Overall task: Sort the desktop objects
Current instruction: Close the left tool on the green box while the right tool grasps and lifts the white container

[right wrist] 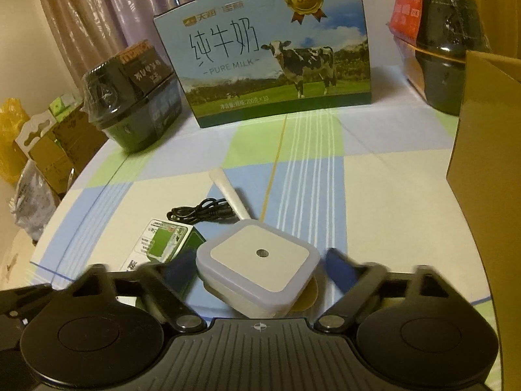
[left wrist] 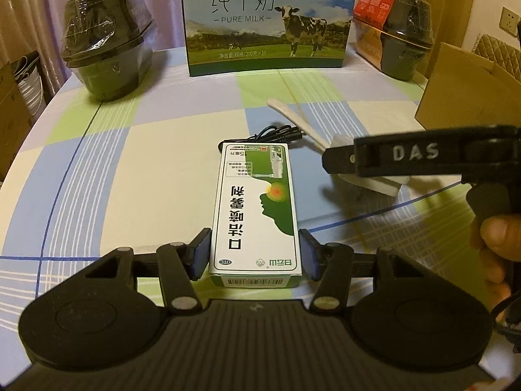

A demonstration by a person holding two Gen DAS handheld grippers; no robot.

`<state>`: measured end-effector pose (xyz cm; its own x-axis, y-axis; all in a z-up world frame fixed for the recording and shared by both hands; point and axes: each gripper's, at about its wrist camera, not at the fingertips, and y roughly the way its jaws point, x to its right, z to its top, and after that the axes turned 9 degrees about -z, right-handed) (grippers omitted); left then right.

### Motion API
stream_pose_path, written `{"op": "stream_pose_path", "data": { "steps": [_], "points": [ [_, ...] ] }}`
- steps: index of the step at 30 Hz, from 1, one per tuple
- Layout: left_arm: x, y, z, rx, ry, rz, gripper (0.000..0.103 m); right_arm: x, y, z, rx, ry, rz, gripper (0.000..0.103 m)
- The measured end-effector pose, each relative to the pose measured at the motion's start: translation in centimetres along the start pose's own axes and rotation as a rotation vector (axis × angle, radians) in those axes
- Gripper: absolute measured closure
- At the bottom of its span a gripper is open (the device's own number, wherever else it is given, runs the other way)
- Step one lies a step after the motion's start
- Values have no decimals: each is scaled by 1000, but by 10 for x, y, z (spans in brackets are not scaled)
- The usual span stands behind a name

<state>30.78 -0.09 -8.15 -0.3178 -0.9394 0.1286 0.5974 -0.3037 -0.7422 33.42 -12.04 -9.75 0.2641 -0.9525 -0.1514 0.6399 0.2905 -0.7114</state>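
Home, curtains, checked tablecloth

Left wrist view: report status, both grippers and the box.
Left gripper jaws flank green-white spray box, contact unclear. Right gripper open around white square night light. Black cable beyond box, clear.

I count two wrapped black bowls, one milk carton, one medicine box, one cable, one white night light.
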Motion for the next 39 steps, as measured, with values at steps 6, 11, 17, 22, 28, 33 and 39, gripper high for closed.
{"op": "stream_pose_path", "data": {
  "steps": [6, 11, 17, 22, 28, 33, 39],
  "points": [
    [1, 0, -1, 2, -5, 1, 52, -5, -9, -5, 12, -37, -27, 27],
    [6, -9, -8, -11, 0, -16, 53, -9, -30, -13, 9, -79, -25, 27],
    [17, -39, -26, -23, 2, -43, 53, 1, -70, -37, -31, -59, -18, 27],
    [28, -76, -55, -44, -3, -50, 53, 6, -109, -70, -53, -74, -23, 27],
    [52, -116, -96, -60, 6, -78, 53, -1, -150, -118, -57, -192, -31, 27],
    [71, -136, -121, -57, 22, -85, 44, -1, -166, -146, -63, -261, -31, 27],
    [74, -138, -126, -47, 23, -74, 36, 13, -180, -160, -63, -147, -62, 12]
  ]
}}
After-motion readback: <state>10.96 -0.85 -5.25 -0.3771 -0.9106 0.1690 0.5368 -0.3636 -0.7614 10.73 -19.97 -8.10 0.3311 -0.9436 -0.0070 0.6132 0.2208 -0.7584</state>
